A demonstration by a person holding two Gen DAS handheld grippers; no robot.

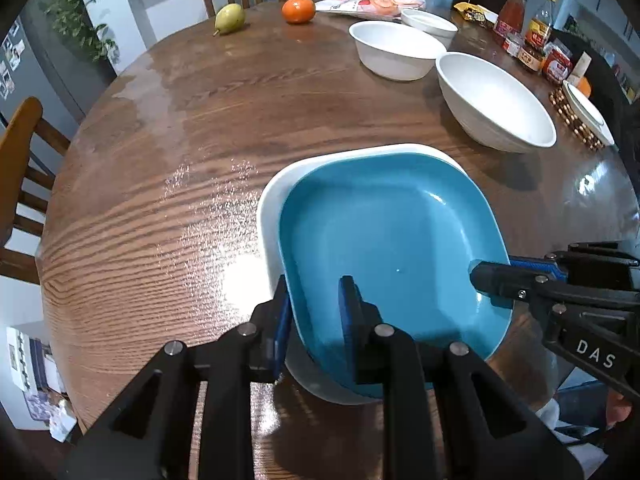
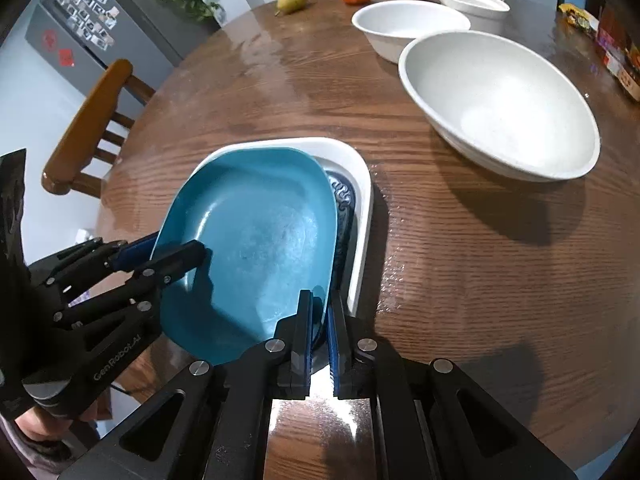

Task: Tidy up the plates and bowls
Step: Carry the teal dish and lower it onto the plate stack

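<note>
A teal square plate [image 1: 384, 236] [image 2: 256, 240] sits tilted in a white square plate [image 1: 272, 196] [image 2: 360, 184] with a blue-patterned centre, near the table's front edge. My left gripper [image 1: 316, 312] [image 2: 176, 252] straddles the teal plate's left rim, one finger inside and one outside, with a gap at the rim. My right gripper [image 2: 320, 312] [image 1: 492, 280] is shut on the teal plate's right rim. Three white bowls stand beyond: a large one [image 1: 496, 104] [image 2: 500, 108], a medium one [image 1: 396, 52] [image 2: 408, 24] and a small one [image 1: 428, 22] [image 2: 472, 2].
A round wooden table [image 1: 160, 160] holds a pear [image 1: 229, 18], an orange [image 1: 298, 10], a food packet [image 1: 368, 4] and bottles and jars [image 1: 532, 36] at the far right. Wooden chairs [image 1: 20, 168] stand around it.
</note>
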